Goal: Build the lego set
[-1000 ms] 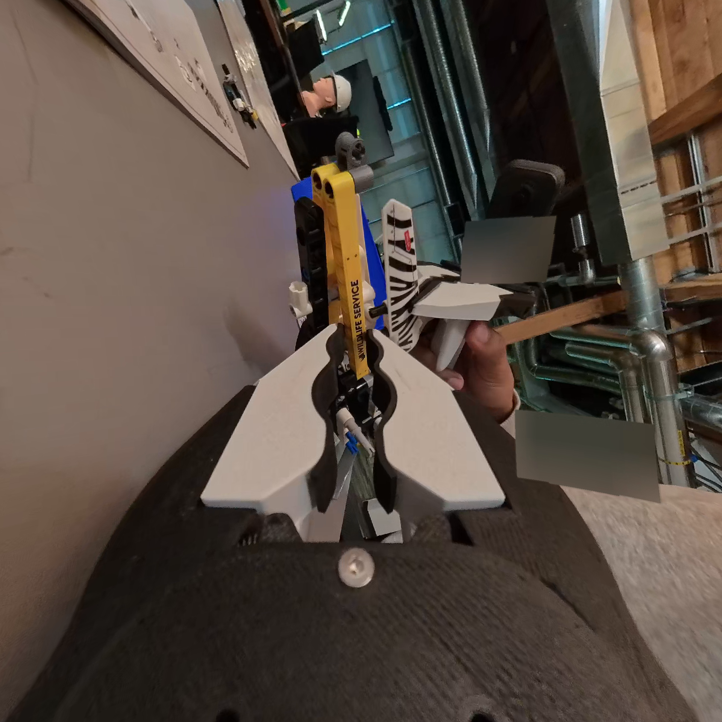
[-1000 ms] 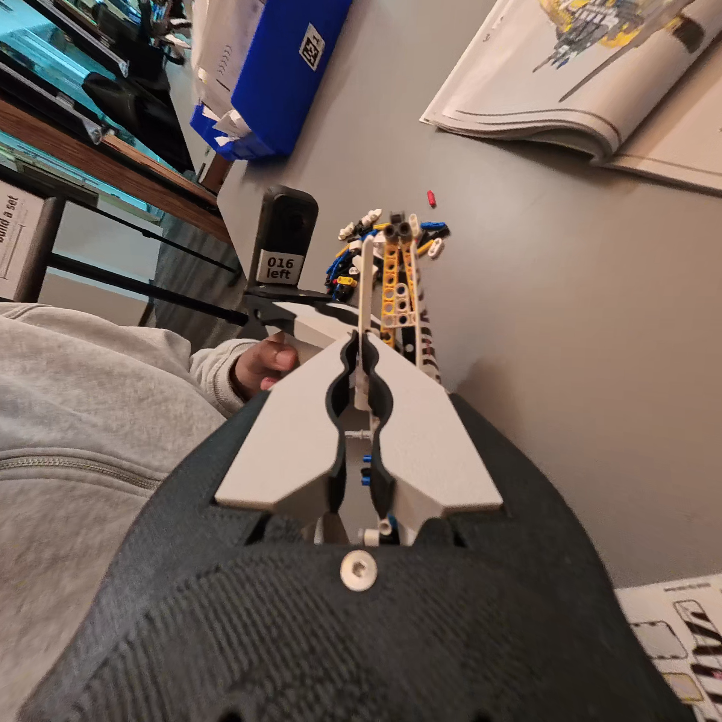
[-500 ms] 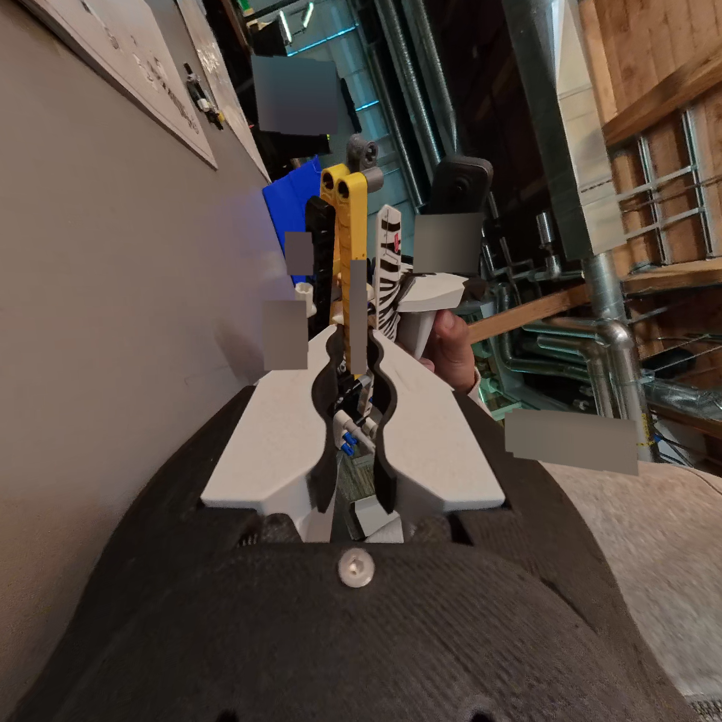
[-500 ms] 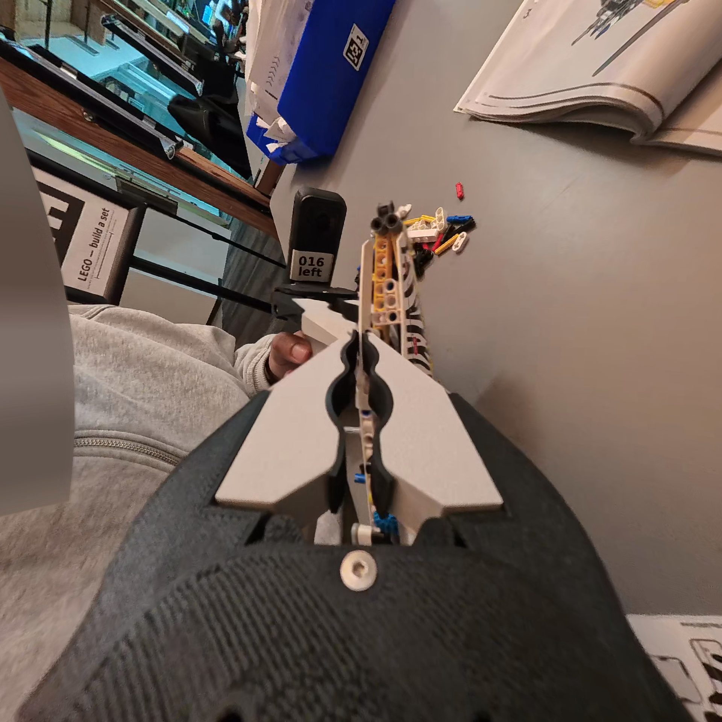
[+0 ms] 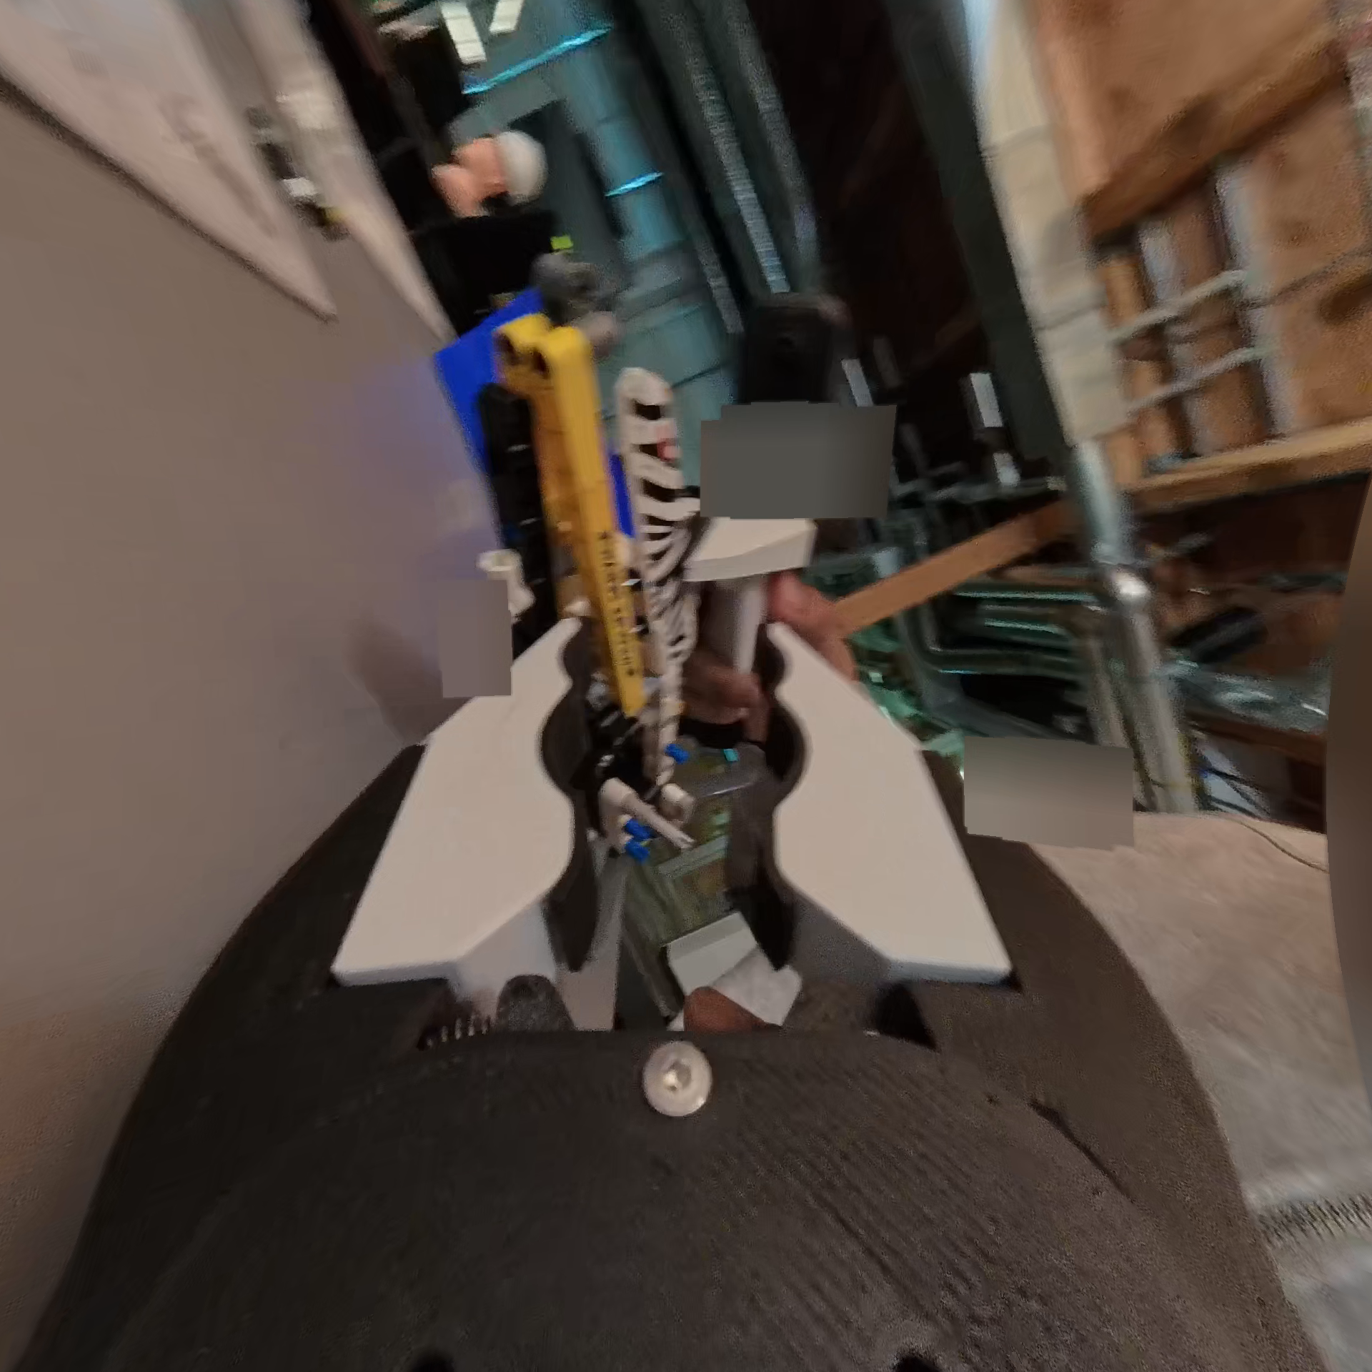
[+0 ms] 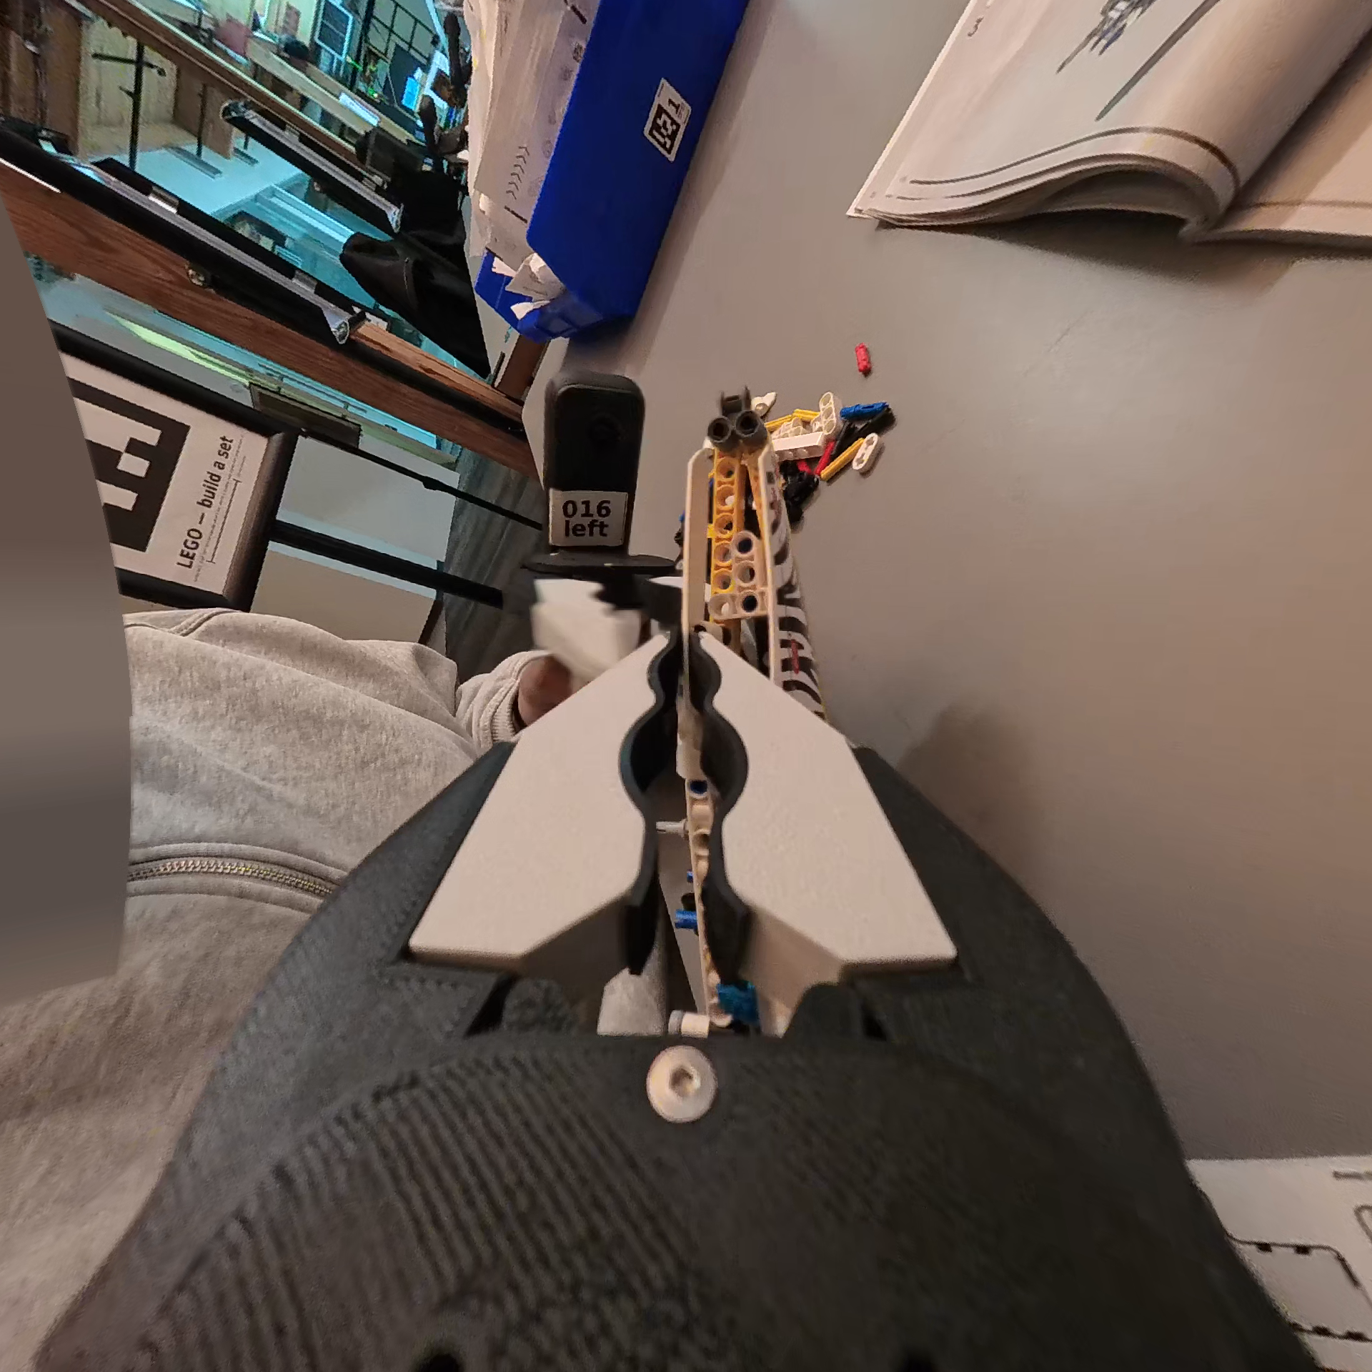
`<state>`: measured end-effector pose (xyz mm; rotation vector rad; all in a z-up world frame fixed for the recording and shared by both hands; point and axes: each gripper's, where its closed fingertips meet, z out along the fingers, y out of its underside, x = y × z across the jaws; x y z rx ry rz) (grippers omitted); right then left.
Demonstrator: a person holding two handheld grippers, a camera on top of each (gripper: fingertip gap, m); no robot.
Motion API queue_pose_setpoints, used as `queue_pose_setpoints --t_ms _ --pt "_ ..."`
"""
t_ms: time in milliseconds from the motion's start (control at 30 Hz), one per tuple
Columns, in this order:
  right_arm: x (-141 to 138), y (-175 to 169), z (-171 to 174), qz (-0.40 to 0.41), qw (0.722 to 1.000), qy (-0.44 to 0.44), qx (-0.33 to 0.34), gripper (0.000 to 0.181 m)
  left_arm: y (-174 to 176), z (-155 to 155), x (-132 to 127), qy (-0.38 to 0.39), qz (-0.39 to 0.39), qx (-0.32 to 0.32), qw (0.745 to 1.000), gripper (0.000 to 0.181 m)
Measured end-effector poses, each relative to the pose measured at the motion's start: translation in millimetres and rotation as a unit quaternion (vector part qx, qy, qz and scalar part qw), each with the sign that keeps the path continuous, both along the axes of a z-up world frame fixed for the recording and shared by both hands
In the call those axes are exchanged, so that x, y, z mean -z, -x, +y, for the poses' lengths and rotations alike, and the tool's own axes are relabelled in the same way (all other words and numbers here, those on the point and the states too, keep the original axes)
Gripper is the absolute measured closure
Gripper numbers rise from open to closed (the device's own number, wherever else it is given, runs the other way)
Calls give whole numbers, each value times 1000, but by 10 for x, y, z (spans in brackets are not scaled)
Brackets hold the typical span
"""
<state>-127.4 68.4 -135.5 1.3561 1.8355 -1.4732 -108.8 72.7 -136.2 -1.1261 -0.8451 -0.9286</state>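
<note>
My right gripper point(image 6: 687, 653) has its jaws clamped on the white edge of the model point(image 6: 731, 549), held up above the grey surface point(image 6: 1076, 668). My left gripper point(image 5: 672, 646) has its jaws apart, the model point(image 5: 594, 520) standing between them; the blur hides whether they touch it. Loose pieces point(image 6: 824, 445) lie on the surface beyond the model, a blue box point(image 6: 616, 171) far left, a booklet point(image 6: 1114, 126) far right.
</note>
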Motion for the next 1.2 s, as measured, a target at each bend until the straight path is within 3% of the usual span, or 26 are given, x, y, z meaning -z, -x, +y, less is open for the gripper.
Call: queue_pose_setpoints --t_ms 600,833,1200 --pt "24 -25 -8 31 998 -50 -4 181 8 22 48 29 23 -20 999 144" --pt "20 -42 -28 16 999 -26 -13 181 9 13 41 31 33 -27 999 143" --pt "62 -38 -87 76 989 -128 -22 181 23 17 82 61 55 -44 996 140"
